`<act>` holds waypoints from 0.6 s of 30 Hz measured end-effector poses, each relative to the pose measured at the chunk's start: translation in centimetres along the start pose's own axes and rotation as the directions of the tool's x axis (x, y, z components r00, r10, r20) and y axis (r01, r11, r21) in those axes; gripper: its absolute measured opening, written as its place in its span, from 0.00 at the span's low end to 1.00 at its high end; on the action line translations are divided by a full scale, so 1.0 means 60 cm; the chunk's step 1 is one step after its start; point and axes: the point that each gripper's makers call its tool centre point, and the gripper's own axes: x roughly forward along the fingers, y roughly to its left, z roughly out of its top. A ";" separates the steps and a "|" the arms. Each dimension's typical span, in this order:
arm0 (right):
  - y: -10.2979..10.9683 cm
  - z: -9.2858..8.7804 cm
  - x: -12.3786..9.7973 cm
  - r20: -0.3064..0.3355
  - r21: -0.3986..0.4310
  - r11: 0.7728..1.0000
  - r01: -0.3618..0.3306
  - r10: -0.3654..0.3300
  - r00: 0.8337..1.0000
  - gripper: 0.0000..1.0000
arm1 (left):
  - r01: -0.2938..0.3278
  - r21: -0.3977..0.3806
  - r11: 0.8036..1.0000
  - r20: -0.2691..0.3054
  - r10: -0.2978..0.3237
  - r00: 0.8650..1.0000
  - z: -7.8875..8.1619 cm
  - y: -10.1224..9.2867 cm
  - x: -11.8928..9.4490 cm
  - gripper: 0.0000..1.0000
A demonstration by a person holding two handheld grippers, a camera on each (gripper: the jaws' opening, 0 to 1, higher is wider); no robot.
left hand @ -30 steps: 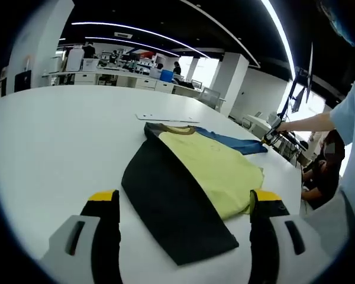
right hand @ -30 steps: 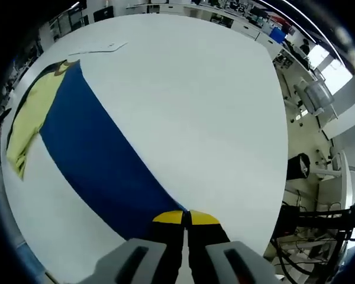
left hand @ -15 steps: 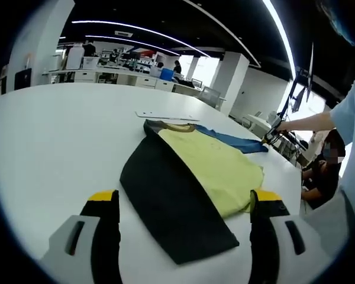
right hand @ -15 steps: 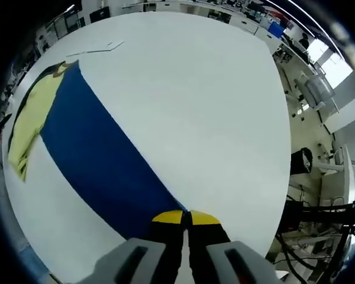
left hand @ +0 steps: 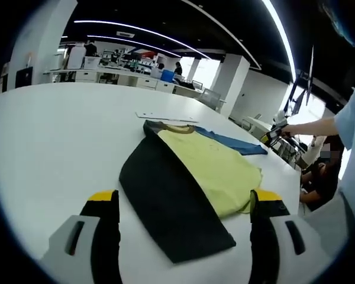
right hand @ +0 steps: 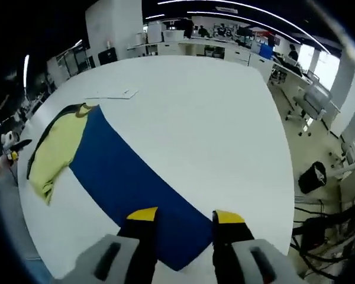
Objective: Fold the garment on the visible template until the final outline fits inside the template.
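Note:
A garment lies flat on the white table (left hand: 59,136). It has a yellow body (left hand: 216,168), a black sleeve (left hand: 165,195) and a blue sleeve (left hand: 231,142). My left gripper (left hand: 184,198) is open, its jaws standing wide on either side of the black sleeve's near end. My right gripper (right hand: 186,216) is open over the end of the blue sleeve (right hand: 130,177), with the yellow body (right hand: 56,151) further off at the left. In the left gripper view the right gripper (left hand: 272,135) shows at the blue sleeve's far end, held by a person's hand.
A thin white flat sheet (left hand: 165,116) lies on the table just beyond the collar, and it also shows in the right gripper view (right hand: 112,94). The table edge (right hand: 284,177) drops to the floor, where a black bin (right hand: 312,176) stands. Desks and people fill the background.
My right gripper has opened and let go of the blue sleeve's end, and its view has tilted up. The left gripper stays as it was.

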 end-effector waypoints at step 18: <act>0.126 0.009 -0.061 0.134 -0.069 0.981 -0.183 0.191 0.972 1.00 | 0.008 0.007 1.000 0.042 -0.009 0.999 0.022 -0.005 -0.015 0.89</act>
